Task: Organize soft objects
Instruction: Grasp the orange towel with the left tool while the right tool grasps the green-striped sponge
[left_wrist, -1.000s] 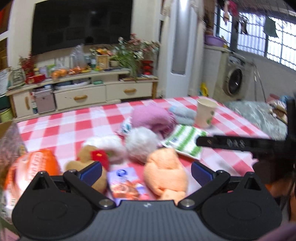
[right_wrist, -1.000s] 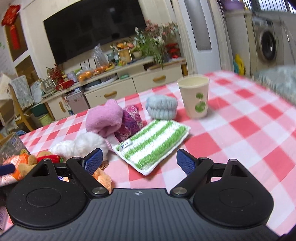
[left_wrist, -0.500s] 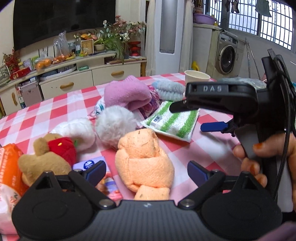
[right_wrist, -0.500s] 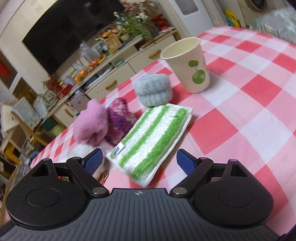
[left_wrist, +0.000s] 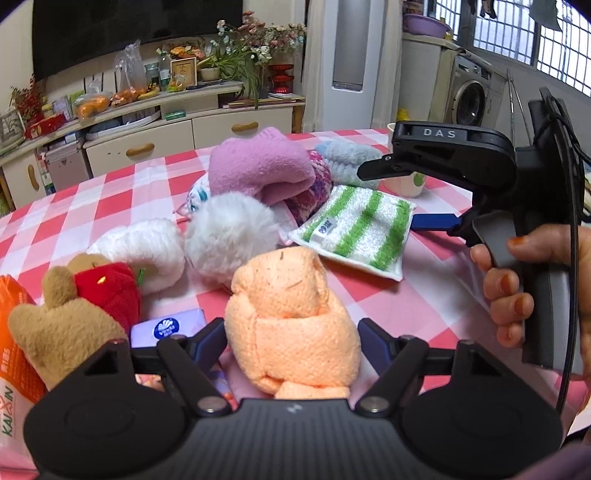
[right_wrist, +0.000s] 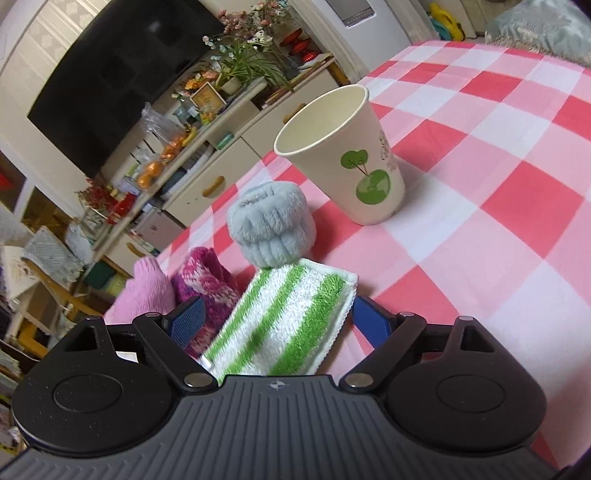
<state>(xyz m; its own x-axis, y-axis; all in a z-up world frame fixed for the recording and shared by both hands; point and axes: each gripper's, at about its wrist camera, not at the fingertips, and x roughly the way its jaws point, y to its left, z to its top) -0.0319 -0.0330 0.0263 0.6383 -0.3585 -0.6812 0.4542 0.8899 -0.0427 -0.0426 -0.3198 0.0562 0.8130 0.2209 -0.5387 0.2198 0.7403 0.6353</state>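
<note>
I'm closing the left hand-held gripper (left_wrist: 291, 341) round the orange towel (left_wrist: 291, 317) at the near table (left_wrist: 424, 295) edge; jaws have just been narrowing, towel's between them, pads look just beside it, not squeezing yet. I'm picking it first bc it's nearest and clear of the pile. I'm straddling the striped cloth (right_wrist: 284, 317) w/ the right hand-held gripper (right_wrist: 277, 323), jaws wide, nothing gripped; cloth's lying flat, so I'm coming in low along it. Grey roll (right_wrist: 271, 227) is touching its far edge, cup (right_wrist: 347, 166) beyond.
</note>
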